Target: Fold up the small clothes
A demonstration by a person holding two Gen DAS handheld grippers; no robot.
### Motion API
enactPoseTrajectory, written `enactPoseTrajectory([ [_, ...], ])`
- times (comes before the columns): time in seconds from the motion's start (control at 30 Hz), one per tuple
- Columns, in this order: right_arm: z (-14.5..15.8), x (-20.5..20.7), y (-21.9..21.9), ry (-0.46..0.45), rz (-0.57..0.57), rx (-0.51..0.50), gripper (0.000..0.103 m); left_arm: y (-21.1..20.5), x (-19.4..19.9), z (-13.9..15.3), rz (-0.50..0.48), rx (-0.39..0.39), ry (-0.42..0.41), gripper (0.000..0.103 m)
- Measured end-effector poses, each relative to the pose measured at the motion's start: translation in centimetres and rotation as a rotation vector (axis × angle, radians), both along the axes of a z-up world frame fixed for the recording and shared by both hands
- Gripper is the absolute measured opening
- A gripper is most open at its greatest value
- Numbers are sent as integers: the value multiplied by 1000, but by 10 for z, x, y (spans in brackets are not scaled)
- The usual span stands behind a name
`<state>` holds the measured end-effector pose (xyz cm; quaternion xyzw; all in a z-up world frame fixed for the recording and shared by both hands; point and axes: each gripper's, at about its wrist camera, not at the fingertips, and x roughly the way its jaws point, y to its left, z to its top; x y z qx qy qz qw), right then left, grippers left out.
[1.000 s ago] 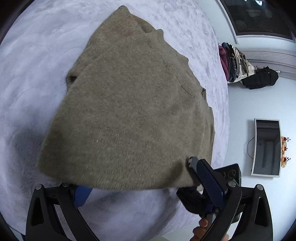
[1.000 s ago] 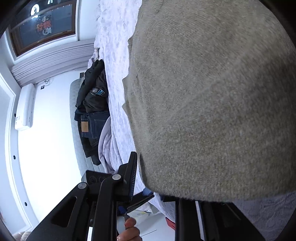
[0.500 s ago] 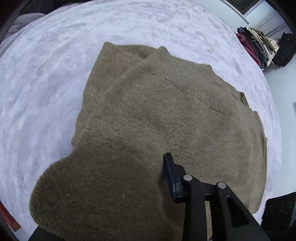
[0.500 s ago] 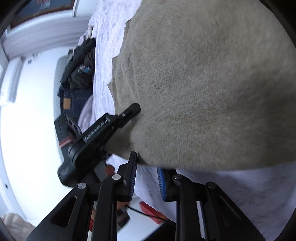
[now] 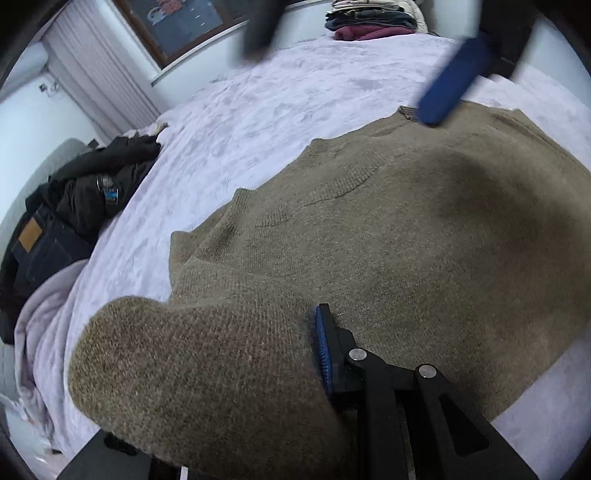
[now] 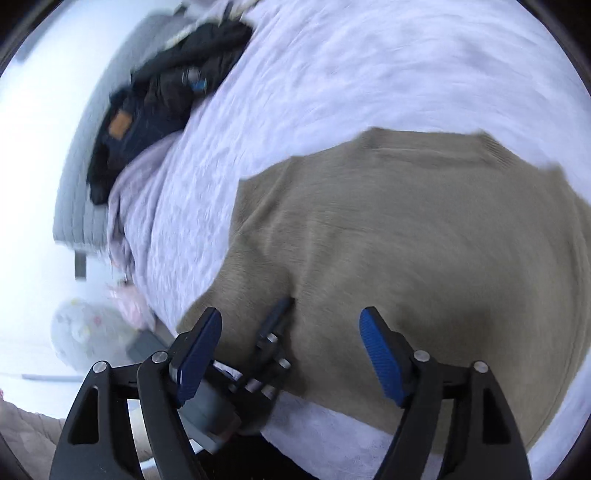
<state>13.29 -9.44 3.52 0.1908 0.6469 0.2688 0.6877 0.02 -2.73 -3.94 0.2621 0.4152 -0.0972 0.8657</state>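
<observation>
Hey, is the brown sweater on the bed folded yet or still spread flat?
Partly folded: the brown sweater lies doubled on the bed, one corner lifted in the left gripper.

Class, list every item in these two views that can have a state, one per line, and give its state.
sweater: spread on the bed, near corner lifted.
left gripper: jaws just closed, shut on sweater corner.
right gripper: jaws just opened, nothing between them, above the sweater.
bed cover: laid flat, lightly rumpled.
dark clothes: heaped, unfolded, at the bed's edge.
folded stack: folded, piled at the far side.
</observation>
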Motion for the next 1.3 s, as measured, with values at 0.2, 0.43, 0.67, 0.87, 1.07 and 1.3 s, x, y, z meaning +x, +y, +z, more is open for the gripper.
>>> enactPoseTrajectory([
  [0.2, -12, 64, 114, 109, 273, -131, 83, -5, -7, -9, -68, 70, -22, 22],
  [0.43, -68, 70, 205, 239, 510, -389, 83, -1, -4, -10, -56, 50, -8, 22],
  [0.67, -101, 69, 226, 256, 594, -548, 70, 3, -2, -10, -33, 31, 14, 22],
  [0.87, -65, 76, 164, 153, 458, -362, 17, 7, -7, 7, -23, -28, 3, 22],
  [1.07, -19, 62, 65, 81, 224, -13, 16, -11, -20, 55, -60, -77, -68, 22],
  [1.3, 38, 27, -44, -109, 63, 238, 16, -86, -45, 100, -226, -56, -195, 22],
])
